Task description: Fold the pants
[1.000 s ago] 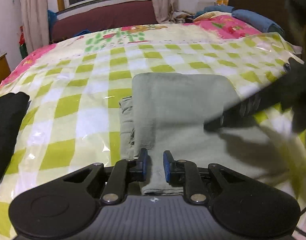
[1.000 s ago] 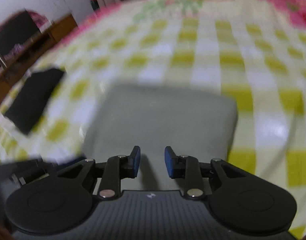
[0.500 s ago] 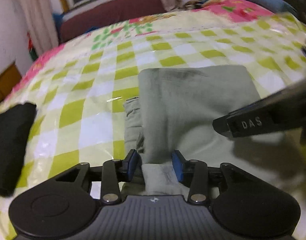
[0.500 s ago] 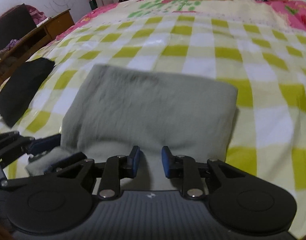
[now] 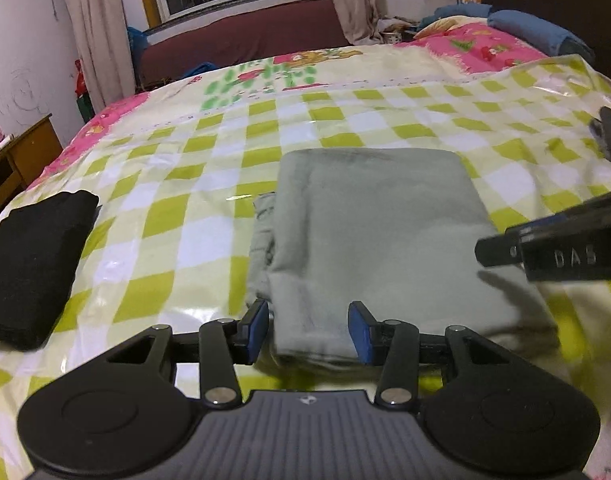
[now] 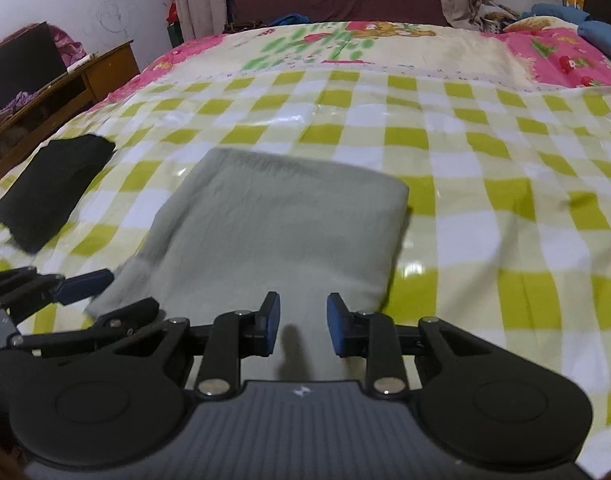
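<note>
On the near half of the bed, over its glossy green-and-white checked plastic cover [image 5: 177, 248], the grey-green soft fabric pants [image 5: 377, 232] lie as a squared, folded bundle, with some looser layers showing along its left side. The left gripper [image 5: 308, 330] has just been opening: a second ago its blue pads were almost together at the bundle's near edge, and now they stand spread, with the near left corner of the fabric between them but not visibly pressed. The right gripper [image 6: 303, 324] sits above the near edge further right, its pads narrowly apart over the cloth and pinching nothing that can be seen. In my judgement the last fold has been laid and released; the pants look essentially folded, with only the untidy left edge perhaps wanting attention. A folded black cloth [image 6: 51, 188] lies well apart, near the bed's left edge.
</note>
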Tool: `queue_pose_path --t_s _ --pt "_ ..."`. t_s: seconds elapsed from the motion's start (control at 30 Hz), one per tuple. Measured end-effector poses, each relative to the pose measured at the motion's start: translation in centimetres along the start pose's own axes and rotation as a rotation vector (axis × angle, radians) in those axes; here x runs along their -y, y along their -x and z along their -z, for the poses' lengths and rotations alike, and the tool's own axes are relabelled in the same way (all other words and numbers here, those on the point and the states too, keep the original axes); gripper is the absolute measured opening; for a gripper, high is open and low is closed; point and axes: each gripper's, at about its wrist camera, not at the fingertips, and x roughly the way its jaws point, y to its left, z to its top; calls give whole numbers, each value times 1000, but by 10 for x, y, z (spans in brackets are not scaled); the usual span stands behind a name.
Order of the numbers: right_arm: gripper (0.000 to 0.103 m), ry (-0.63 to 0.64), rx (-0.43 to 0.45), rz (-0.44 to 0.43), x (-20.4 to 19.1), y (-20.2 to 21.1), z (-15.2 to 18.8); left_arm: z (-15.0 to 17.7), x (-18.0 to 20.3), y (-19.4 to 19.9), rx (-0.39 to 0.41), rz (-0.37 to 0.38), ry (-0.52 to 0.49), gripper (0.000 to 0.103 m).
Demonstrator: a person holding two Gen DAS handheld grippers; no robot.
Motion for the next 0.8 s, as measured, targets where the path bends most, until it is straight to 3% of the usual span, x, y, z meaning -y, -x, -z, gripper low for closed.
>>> queue_pose_path --t_s 0.23,0.43,0.8 --pt "27 15 -45 18 -9 0 25 10 4 -2 -13 8 -12 58" --pt "28 47 -63 44 -14 -13 29 10 17 -17 -28 -19 -94 58" --pt "27 27 -73 40 -6 -33 28 7 22 -40 -30 -6 -143 58"
